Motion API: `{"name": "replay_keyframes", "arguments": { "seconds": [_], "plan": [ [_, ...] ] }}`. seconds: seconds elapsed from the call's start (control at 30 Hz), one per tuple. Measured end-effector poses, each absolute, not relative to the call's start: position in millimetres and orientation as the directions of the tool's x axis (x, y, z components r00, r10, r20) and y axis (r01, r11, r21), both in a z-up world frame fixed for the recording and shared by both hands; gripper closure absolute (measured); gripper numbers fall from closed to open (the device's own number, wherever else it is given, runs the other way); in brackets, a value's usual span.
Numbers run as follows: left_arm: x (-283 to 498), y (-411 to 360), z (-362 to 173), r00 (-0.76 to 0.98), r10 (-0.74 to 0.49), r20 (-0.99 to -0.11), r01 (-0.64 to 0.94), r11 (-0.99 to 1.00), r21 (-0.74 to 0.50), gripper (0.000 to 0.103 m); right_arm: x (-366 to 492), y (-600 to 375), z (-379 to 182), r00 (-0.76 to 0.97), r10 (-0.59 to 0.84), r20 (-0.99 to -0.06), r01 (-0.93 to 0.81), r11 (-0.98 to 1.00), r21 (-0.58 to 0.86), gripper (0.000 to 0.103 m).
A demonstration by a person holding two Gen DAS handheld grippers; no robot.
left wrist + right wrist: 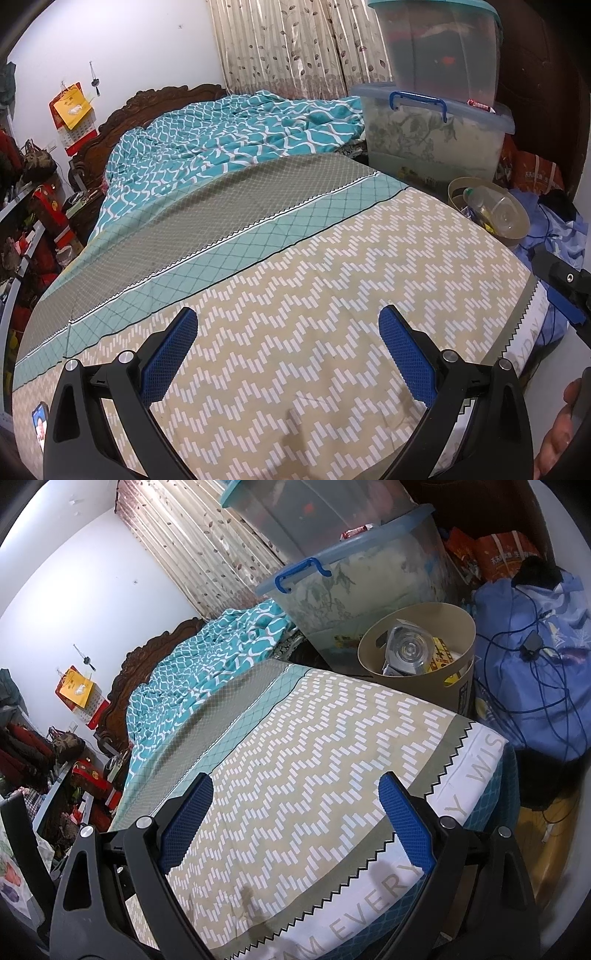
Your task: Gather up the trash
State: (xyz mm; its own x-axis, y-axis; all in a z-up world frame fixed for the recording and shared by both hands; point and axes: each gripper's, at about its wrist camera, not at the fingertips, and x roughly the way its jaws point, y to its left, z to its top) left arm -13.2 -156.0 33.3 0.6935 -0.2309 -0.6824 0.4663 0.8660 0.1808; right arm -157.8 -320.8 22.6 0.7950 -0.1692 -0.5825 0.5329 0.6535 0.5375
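left gripper (288,354): lower centre of its frame, blue-padded fingers (173,354) spread wide apart, nothing between them, only the zigzag-patterned bedsheet (332,295) showing in the gap. contact with the sheet cannot be told.

right gripper (295,827): lower centre of its own frame, fingers (406,823) likewise wide apart and holding nothing, over the bed's corner where the sheet's white border with grey lettering (369,897) runs to the lower right. part of this gripper (565,295) also shows at the right edge of the left wrist view, with a hand (557,432) in the lower right corner.

task items: a tan round trash bin (458,686) stands just beside the bed, upper right of centre in the right view. inside it a clear plastic bottle (410,651) lies bottom-up toward the camera, with a yellow wrapper (441,657) next to it. same bin (517,225) at right of the left view, bottle (491,206) visible in it.

surroundings: stacked translucent storage boxes (351,590), the lower one with a blue clip handle, behind the bin at upper centre. blue cloth bundle with a dark cable (535,664) at far right. teal-and-white quilt (221,140) bunched toward the carved wooden headboard (147,103), upper left. leaf-print curtain (295,44) at top. phone (40,424) lying on the sheet at lower left edge of the left view.
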Motion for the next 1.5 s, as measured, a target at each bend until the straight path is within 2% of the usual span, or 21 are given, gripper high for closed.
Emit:
{"name": "replay_keyframes", "arguments": {
  "seconds": [0.3,0.63,1.2,1.5],
  "plan": [
    [-17,-156,33,0.682,-0.259,-0.684,0.493,0.853,0.168,0.008,-162,-321,24,0.795,-0.189,-0.577,0.542,0.648,0.535,0.012],
    [-22,-156,34,0.621,-0.357,-0.697,0.569,0.818,0.088,0.008,-164,-323,25,0.790,-0.208,-0.577,0.554,0.647,0.524,0.010],
    [-20,-157,34,0.616,-0.362,-0.700,0.581,0.809,0.093,0.008,-165,-323,34,0.784,-0.252,-0.567,0.576,0.637,0.513,0.006],
    [-22,-160,26,0.527,-0.410,-0.744,0.635,0.772,0.024,0.008,-168,-323,36,0.779,-0.283,-0.560,0.592,0.625,0.508,0.004]
  ]
}}
